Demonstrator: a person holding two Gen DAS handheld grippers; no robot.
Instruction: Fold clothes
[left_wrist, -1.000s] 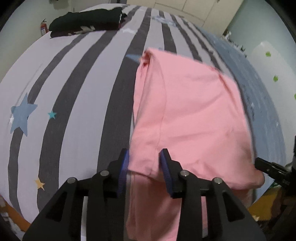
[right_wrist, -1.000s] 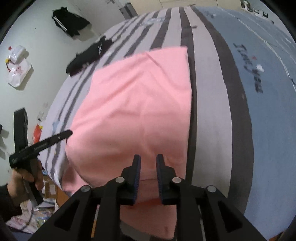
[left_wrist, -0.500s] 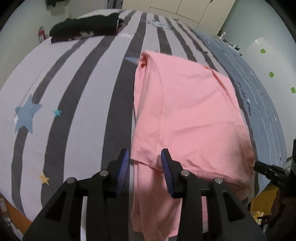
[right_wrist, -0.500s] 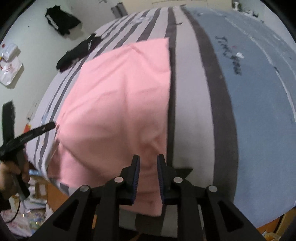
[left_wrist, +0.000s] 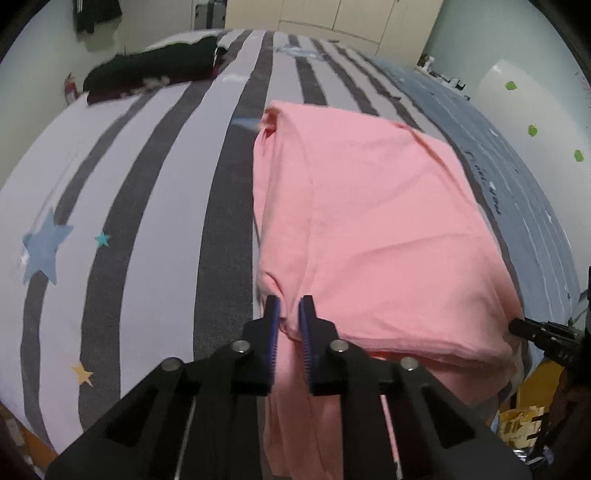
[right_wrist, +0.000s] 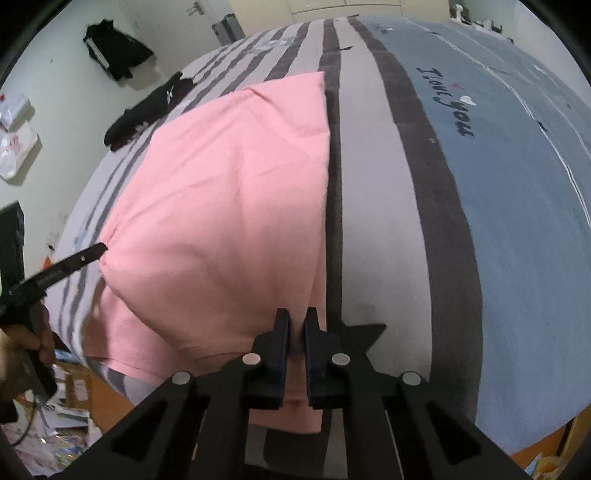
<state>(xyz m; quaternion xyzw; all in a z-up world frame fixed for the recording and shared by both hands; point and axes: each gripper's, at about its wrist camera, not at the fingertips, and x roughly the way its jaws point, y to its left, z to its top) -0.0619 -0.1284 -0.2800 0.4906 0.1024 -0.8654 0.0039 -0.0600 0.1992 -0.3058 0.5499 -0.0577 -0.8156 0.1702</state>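
One bed (left_wrist: 155, 206) fills both views, covered with a single sheet of grey and pale stripes that turns blue on one side, where dark lettering (right_wrist: 447, 101) is printed. Three stars show on the striped part in the left wrist view: one large blue (left_wrist: 44, 247), one small teal (left_wrist: 102, 240) and one small orange (left_wrist: 82, 373).

One pink garment (left_wrist: 369, 229) lies folded on the bed, its near end hanging over the bed's edge. One black garment (left_wrist: 155, 66) lies bunched at the far end of the bed, well apart from the pink one; a second dark garment (right_wrist: 114, 50) hangs on the wall.

Two tools are at work. The left tool (left_wrist: 288, 314) is closing its jaws on the near left corner of the pink garment, with cloth pinched between the blue pads. The right tool (right_wrist: 297, 328) is closing on the near right corner, and cloth sits between its pads too. Each tool also appears at the edge of the other's view.
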